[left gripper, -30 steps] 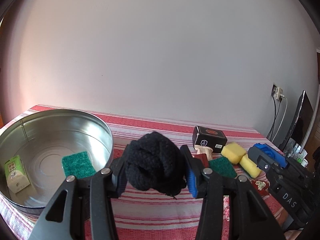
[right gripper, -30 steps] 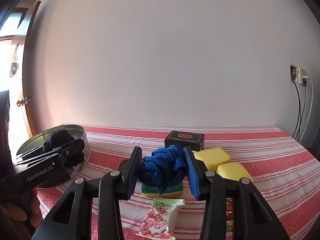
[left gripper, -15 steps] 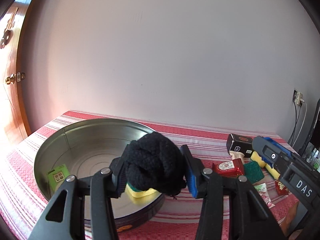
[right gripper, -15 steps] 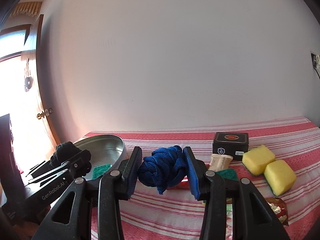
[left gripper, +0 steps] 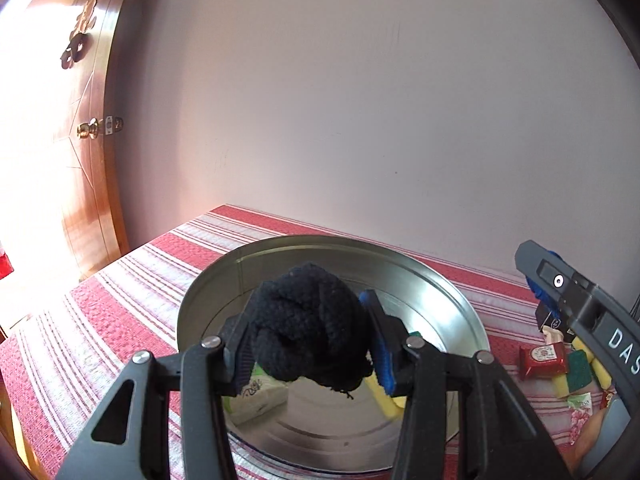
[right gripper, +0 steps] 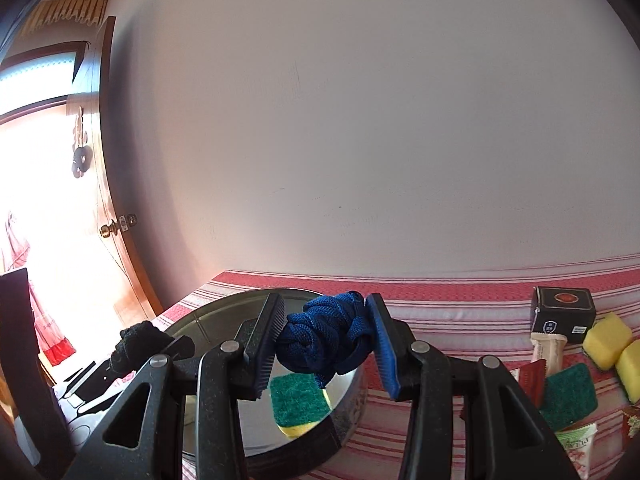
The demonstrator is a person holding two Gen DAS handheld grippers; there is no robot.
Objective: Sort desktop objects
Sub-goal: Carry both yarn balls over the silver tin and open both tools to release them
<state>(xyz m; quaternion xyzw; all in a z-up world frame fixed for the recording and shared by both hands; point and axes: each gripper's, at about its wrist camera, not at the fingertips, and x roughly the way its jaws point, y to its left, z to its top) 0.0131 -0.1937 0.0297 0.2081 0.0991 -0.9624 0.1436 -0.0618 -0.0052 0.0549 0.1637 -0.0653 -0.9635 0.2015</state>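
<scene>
A black knitted bundle [left gripper: 310, 326] sits between the pads of my left gripper [left gripper: 308, 346], which is shut on it and hangs over the round metal tin [left gripper: 452, 300]. My right gripper [right gripper: 326, 342] is shut on a blue knotted cord bundle [right gripper: 326, 340] above the tin's near right rim [right gripper: 352, 392]. Inside the tin lie a green-and-yellow scouring sponge [right gripper: 298, 398] and a green-and-white packet [left gripper: 260, 394]. In the left wrist view the right gripper's body [left gripper: 580, 312] enters from the right. The left gripper with its black bundle [right gripper: 138, 342] shows at the left of the right wrist view.
On the red striped tablecloth [right gripper: 460, 312] to the right lie a black box [right gripper: 562, 314], two yellow sponges [right gripper: 606, 338], a green sponge [right gripper: 568, 396], a red packet [right gripper: 530, 378], a beige wrapped bar [right gripper: 548, 350] and snack packets [right gripper: 578, 440]. A wooden door [left gripper: 86, 168] stands left, past the table's edge.
Both grippers have swung left with their bundles, from over the loose objects to over the tin. The tin now fills the middle of both views. Neither grip has altered.
</scene>
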